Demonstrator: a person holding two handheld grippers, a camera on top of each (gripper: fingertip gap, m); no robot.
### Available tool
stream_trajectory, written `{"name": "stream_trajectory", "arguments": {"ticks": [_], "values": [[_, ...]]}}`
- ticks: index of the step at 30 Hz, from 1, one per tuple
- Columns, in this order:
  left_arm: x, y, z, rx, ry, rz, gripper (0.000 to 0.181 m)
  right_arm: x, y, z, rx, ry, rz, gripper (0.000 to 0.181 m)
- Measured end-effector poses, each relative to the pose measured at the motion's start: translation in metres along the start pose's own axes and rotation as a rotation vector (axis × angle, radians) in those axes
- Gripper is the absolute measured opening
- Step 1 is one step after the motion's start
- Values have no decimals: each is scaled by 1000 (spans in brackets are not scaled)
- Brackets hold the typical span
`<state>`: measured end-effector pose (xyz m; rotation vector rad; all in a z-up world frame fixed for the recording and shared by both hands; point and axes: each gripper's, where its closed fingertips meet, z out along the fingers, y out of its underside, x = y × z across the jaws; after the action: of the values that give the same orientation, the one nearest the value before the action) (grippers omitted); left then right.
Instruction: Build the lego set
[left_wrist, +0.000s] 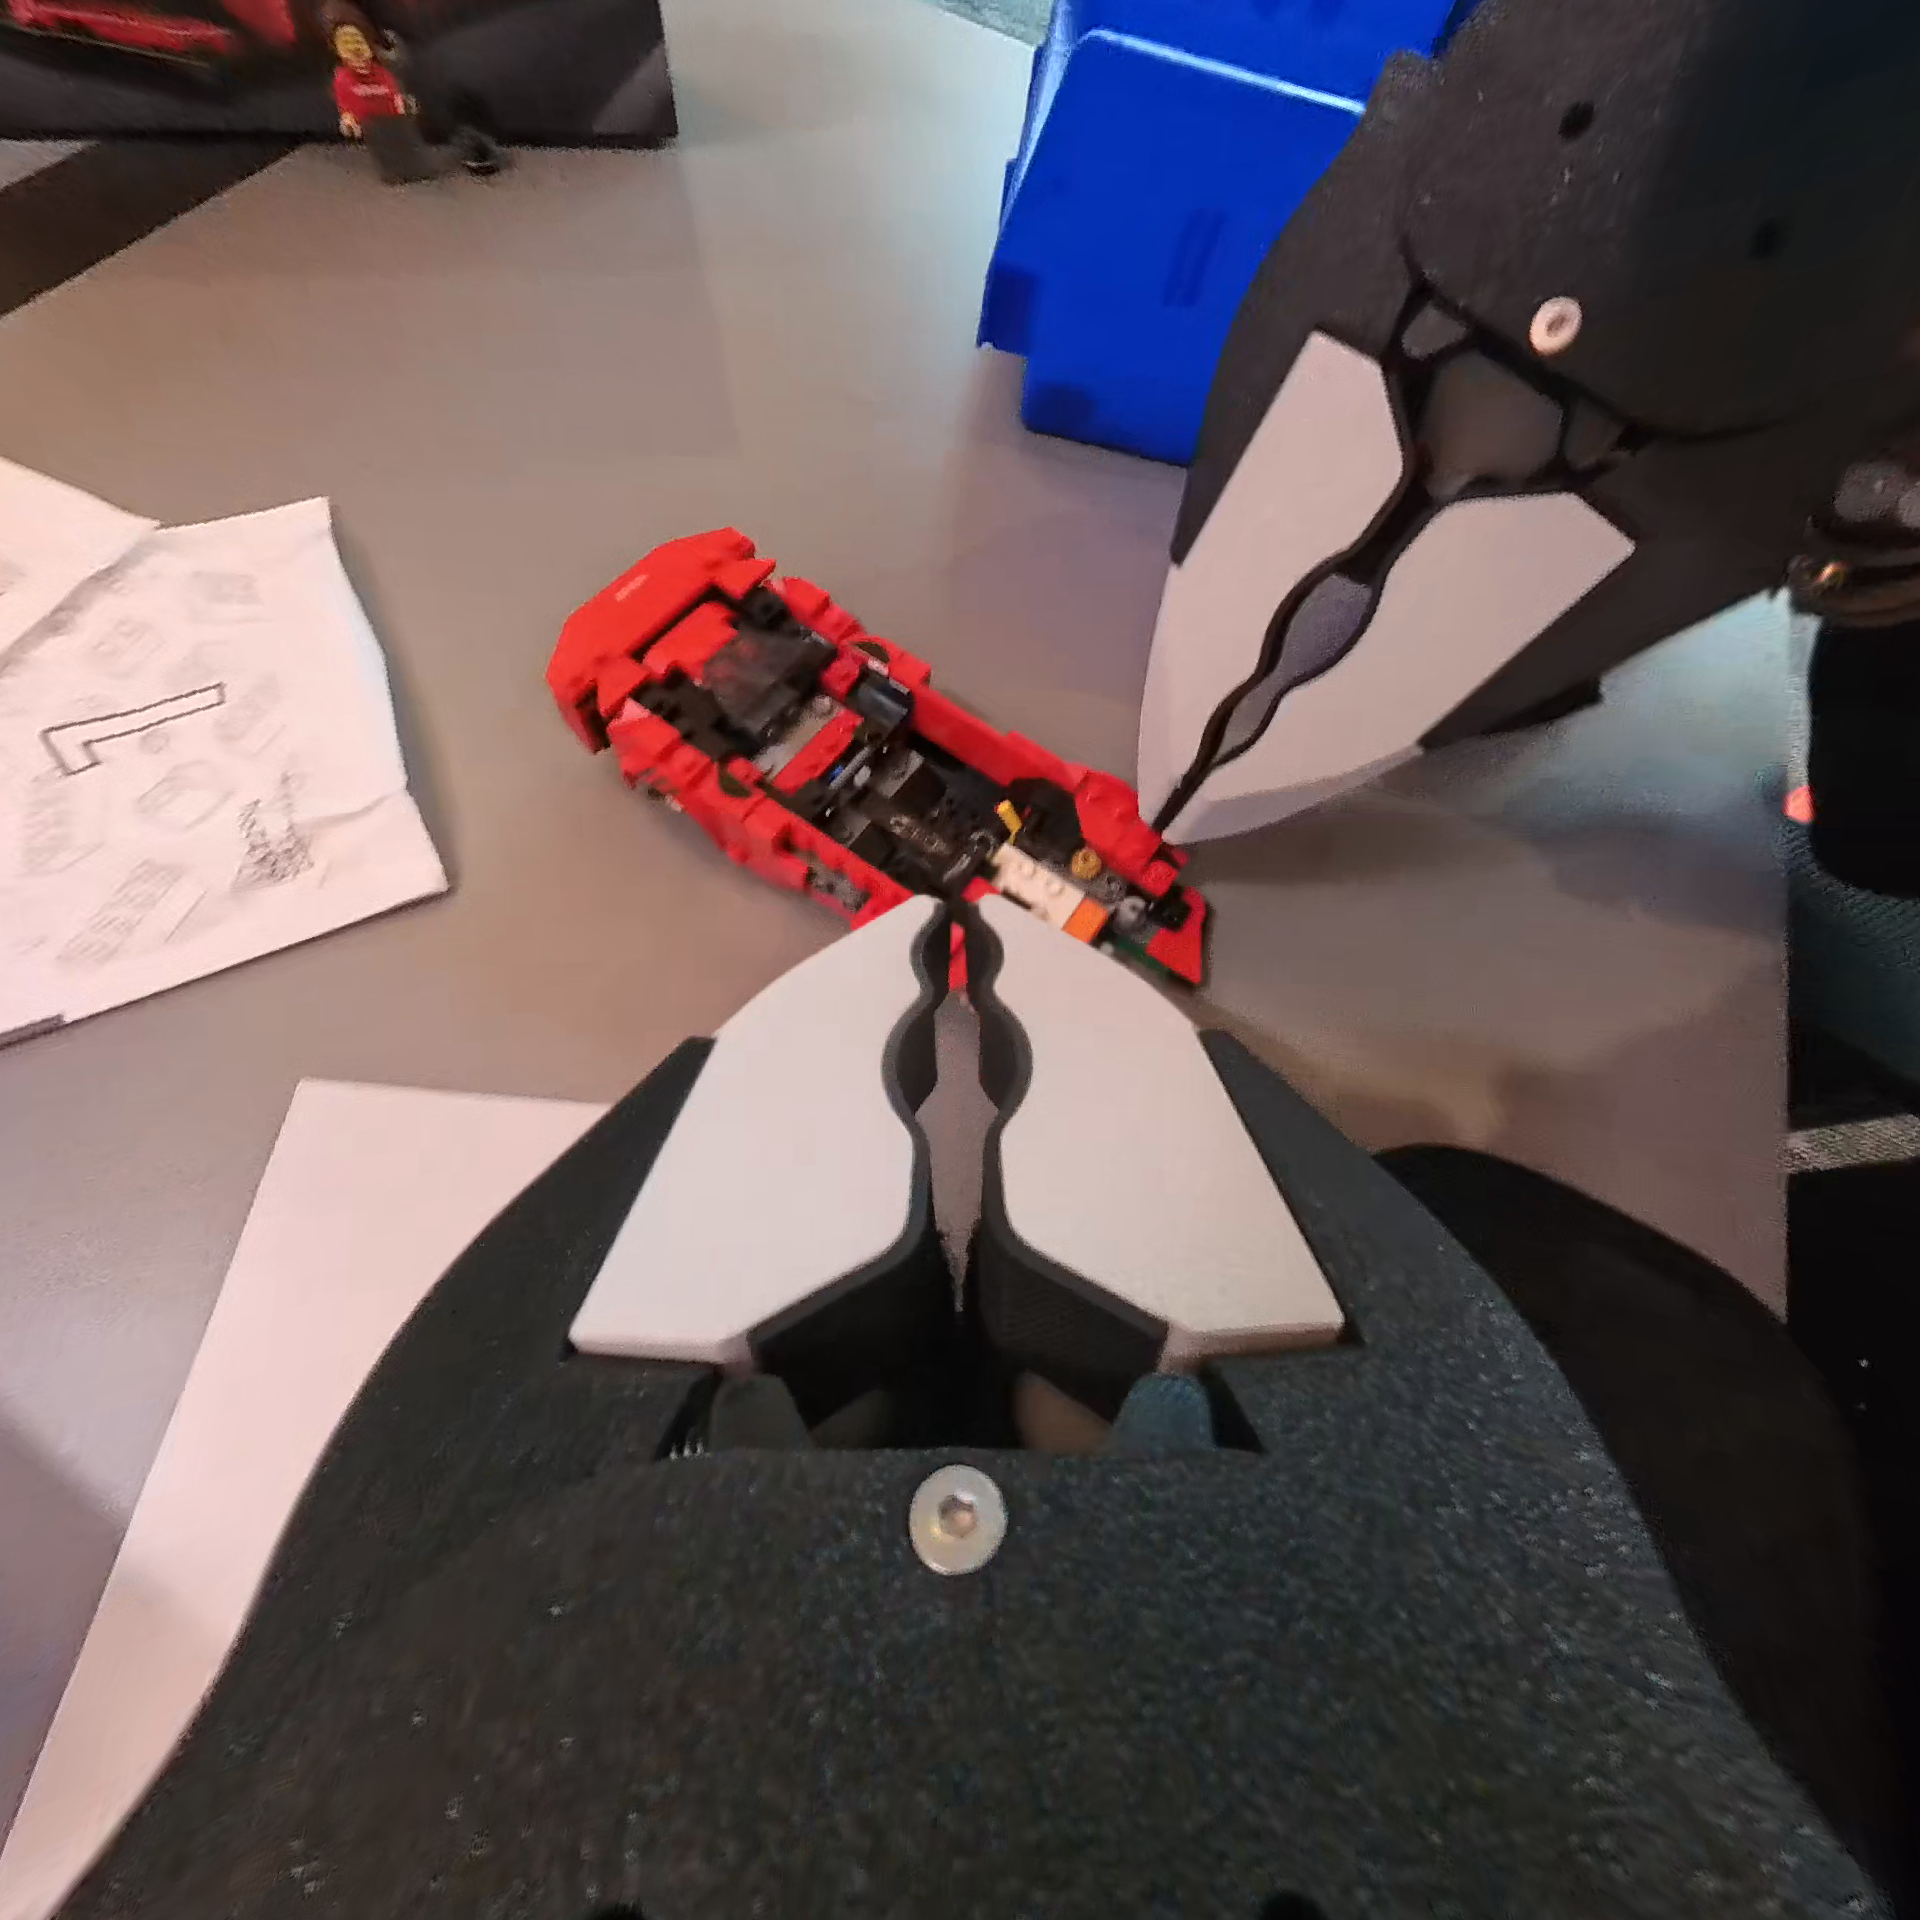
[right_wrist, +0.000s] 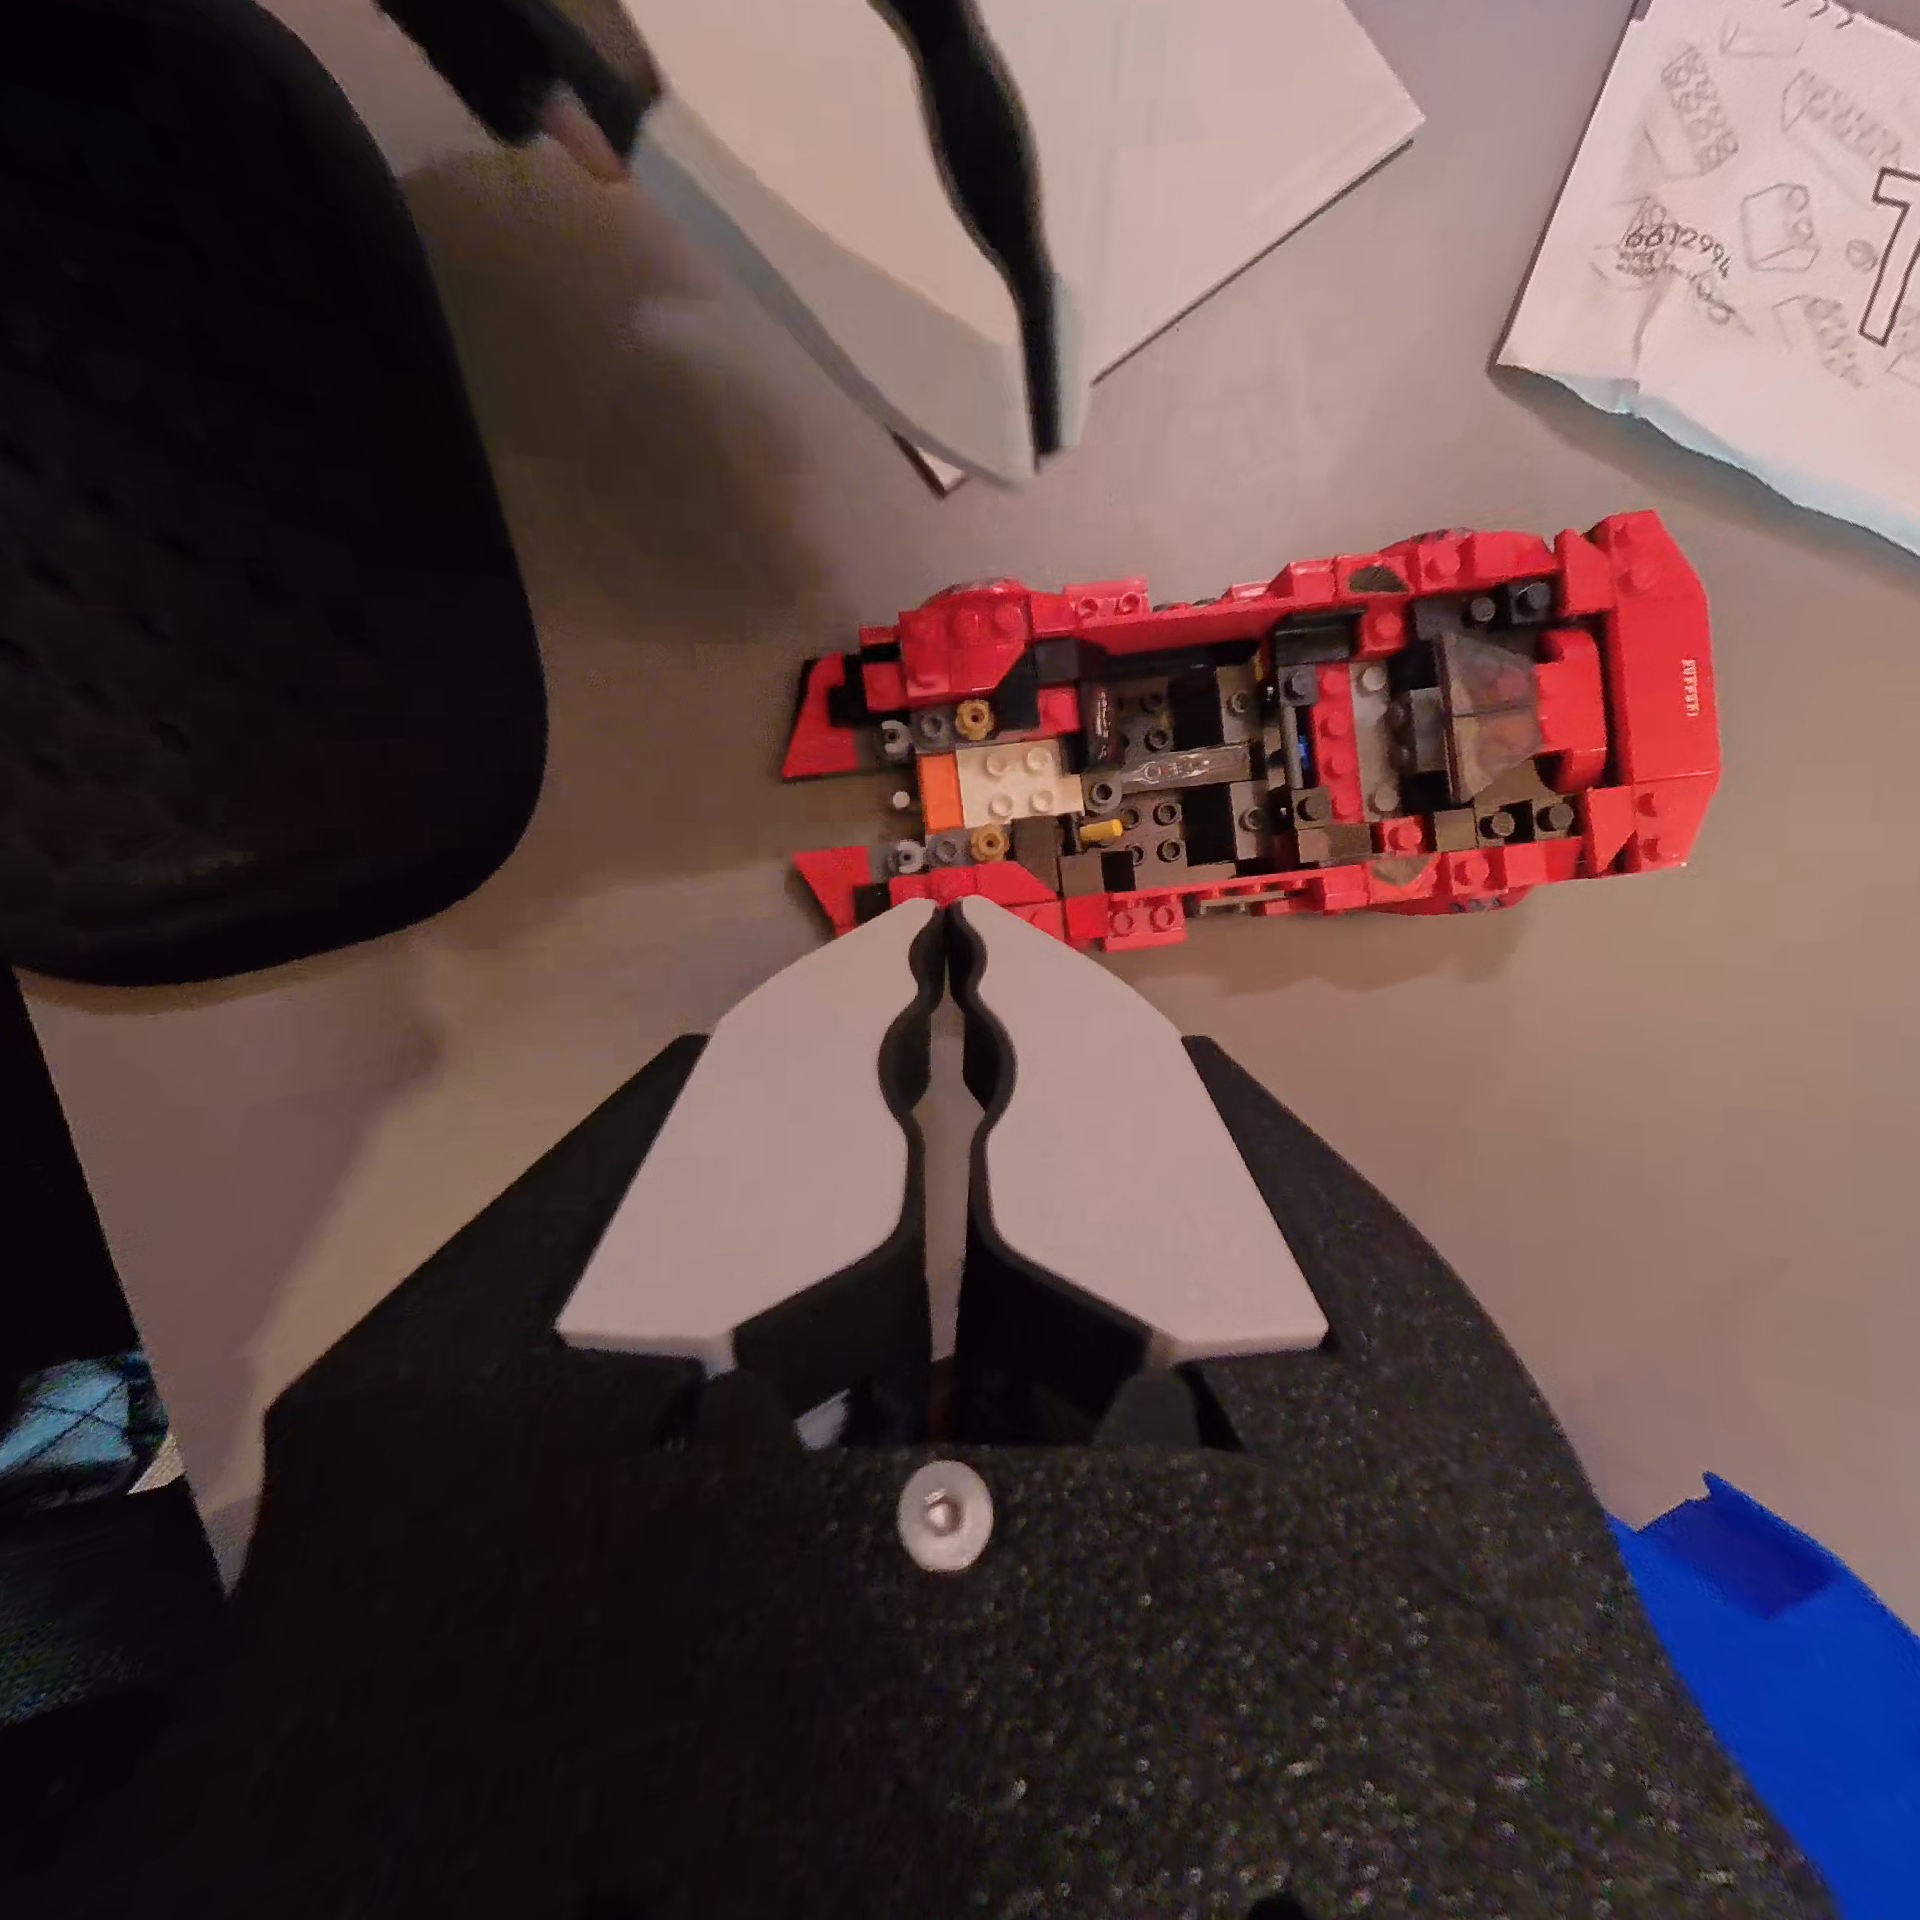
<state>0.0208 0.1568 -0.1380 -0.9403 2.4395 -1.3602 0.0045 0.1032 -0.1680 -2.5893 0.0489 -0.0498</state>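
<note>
While the red lego car (right_wrist: 1247, 727) lies on the grey table (right_wrist: 1558, 1195) with its roof off and its black, white and orange inner bricks showing, both grippers point at its open end near the table's edge, where a black chair (right_wrist: 239, 520) stands. From its own wrist view, the left gripper (left_wrist: 957, 906) has its 2 grey fingers nearly together at the tips with only a thin slit between, nothing visibly clamped, and the tips just over the car's near side. Seen from its own camera, the right gripper (right_wrist: 947, 907) is likewise almost closed and empty, its tips just beside the car's side wall; whether they touch it I cannot tell. A crumpled printed paper bag (left_wrist: 187, 748) lies well apart from the car, a plain white sheet (left_wrist: 343, 1299) lies under the left gripper, and a blue bin (left_wrist: 1143, 239) stands beyond. A minifigure (left_wrist: 369, 94) stands at the far edge.
</note>
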Motion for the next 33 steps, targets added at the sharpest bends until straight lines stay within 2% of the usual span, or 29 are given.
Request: {"name": "stream_trajectory", "arguments": {"ticks": [1,11,15,17,22,29,33], "values": [[0,4,-3,-1,-9,3,2,0,0,1,-10,-7,4,0],[6,42,-2,-80,35,-17,3,2,1,4,-53,-70,55,0],[5,44,-1,-88,41,-14,5,7,-3,-14,21,-25,64,0],[6,45,1,-91,57,-25,8,8,3,-19,-1,0,80,0],[12,47,9,-90,100,-66,15,5,9,-8,-79,12,30,3],[17,49,11,-94,130,-55,15,12,7,-2,-148,21,-9,0],[18,50,10,-94,140,-59,13,12,5,-2,-167,12,-17,6]]}}
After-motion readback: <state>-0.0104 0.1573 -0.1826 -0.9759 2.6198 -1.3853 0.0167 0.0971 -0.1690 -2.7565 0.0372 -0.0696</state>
